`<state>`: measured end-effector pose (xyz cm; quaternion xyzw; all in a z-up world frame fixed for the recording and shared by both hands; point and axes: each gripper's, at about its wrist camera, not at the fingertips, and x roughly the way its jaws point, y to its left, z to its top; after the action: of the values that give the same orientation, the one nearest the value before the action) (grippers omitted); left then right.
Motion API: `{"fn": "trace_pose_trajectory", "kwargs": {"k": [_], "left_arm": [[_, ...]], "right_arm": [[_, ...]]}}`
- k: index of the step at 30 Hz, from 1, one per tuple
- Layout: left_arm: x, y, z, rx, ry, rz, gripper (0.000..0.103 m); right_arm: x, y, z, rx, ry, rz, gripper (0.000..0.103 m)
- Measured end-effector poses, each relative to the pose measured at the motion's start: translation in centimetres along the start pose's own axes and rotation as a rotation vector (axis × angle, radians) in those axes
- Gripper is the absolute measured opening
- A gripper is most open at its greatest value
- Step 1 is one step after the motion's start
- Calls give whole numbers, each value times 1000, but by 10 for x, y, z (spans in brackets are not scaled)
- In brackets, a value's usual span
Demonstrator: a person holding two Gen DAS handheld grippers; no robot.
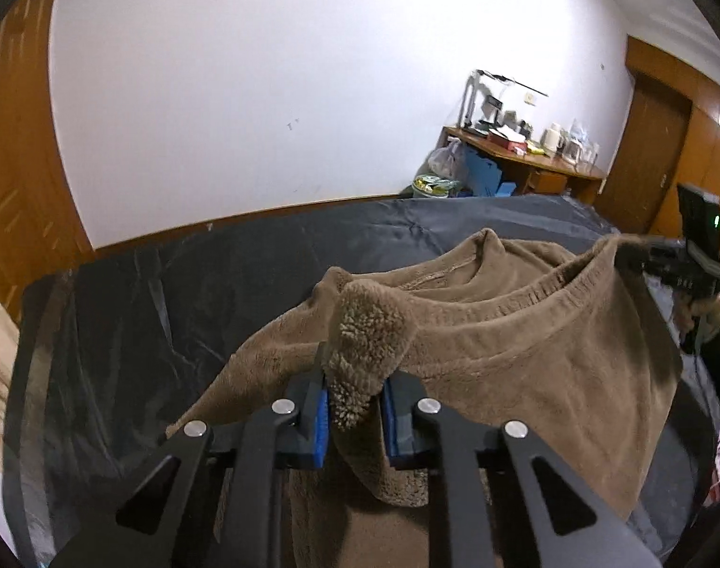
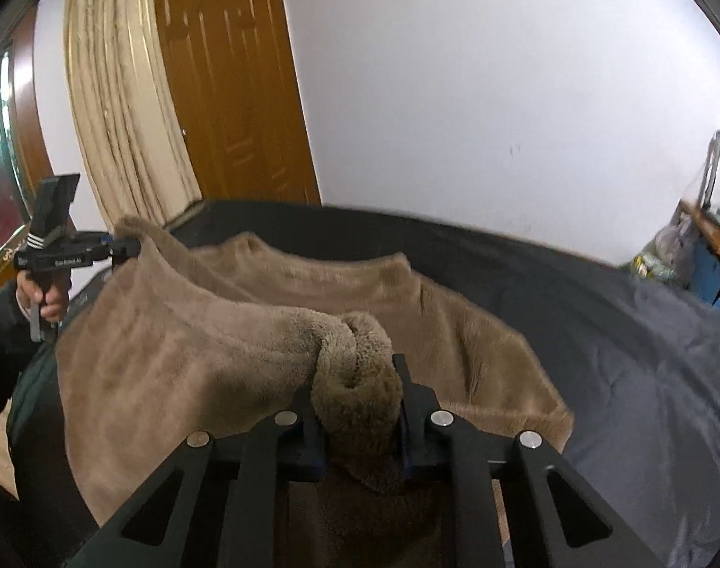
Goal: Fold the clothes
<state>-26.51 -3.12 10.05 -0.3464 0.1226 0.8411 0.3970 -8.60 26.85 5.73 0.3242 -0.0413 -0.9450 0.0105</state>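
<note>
Meanwhile, seen from the left wrist, the left tongs (image 1: 355, 402) are clamped on a bunched edge of the brown fleece sweater (image 1: 502, 359), which hangs above the dark grey bed sheet (image 1: 170, 293); the right tongs (image 1: 636, 255) grip its far corner. From the right wrist, the right tongs (image 2: 357, 407) pinch thick sweater (image 2: 180, 364) pile, the person's hand (image 2: 45, 300) beyond.

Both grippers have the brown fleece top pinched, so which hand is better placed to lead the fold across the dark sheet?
Probably neither: the left gripper and right gripper each have jaws shut on a bunched corner of the brown fleece top, held up between them over the dark sheet. They should move together.
</note>
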Motion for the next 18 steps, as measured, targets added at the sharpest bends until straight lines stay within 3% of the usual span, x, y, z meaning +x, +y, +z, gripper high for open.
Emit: {"fn": "trace_pose_trajectory", "kwargs": {"k": [1,2,3,5,6,16,17,18], "left_arm": [[3,-1,0,16,9,12,24],[9,-1,-1,28,30,28,32],[16,1,-2,32,53,55,51],[31,5,-5,39,99,109,74],[36,7,-8,42,111,118,80],[80,28,-10,-66,240,-70,81],[85,30,-10,-86,254,-91,73],[87,31,-11,-107,265,-103,50]], "right_arm": [[-2,3,4,-9,-6,-9,22],[-4,5,6,-14,-7,-18,22],[-2,6,6,-15,-1,-31,22],[2,6,6,-12,16,-68,22],[5,6,6,-9,26,-92,22],[27,-7,-6,70,72,-99,22],[30,-7,-7,75,75,-99,22],[34,-7,-9,79,79,-99,22]]}}
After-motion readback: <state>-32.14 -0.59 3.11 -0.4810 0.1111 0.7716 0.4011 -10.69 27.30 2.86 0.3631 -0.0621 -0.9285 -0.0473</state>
